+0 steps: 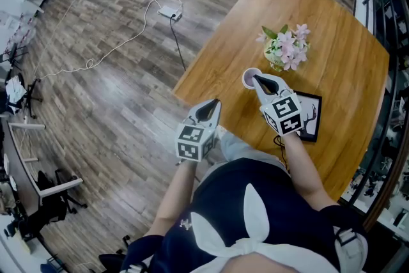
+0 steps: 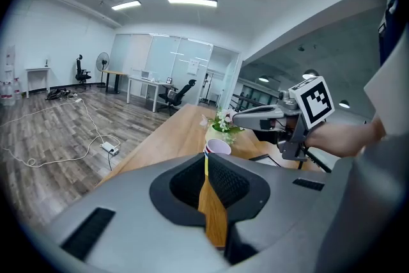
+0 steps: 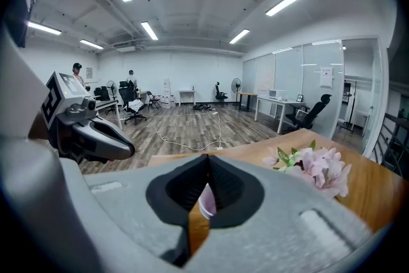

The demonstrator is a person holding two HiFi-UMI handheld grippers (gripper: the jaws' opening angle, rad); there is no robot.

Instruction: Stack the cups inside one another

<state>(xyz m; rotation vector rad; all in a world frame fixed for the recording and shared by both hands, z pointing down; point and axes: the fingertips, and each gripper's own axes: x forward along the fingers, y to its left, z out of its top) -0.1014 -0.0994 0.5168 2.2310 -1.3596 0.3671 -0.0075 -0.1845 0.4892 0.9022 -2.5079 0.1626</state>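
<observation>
A cup [image 1: 248, 79] with a pale purple inside stands upright on the wooden table [image 1: 339, 22], just left of a flower pot. In the left gripper view the cup [image 2: 218, 147] shows coloured bands at its left side, under its lip. My right gripper [image 1: 255, 78] hovers over the cup's rim with its jaws shut and nothing between them. In the right gripper view the cup [image 3: 206, 204] shows through the slit below the closed tips [image 3: 208, 159]. My left gripper [image 1: 211, 103] is shut and empty near the table's left corner, pointing at the cup [image 2: 206, 158].
A pot of pink flowers [image 1: 286, 49] stands behind the cup. A black picture frame [image 1: 310, 119] lies beside my right hand. A white cable and a power adapter [image 1: 170, 11] lie on the wood floor to the left. Office desks and chairs stand farther back.
</observation>
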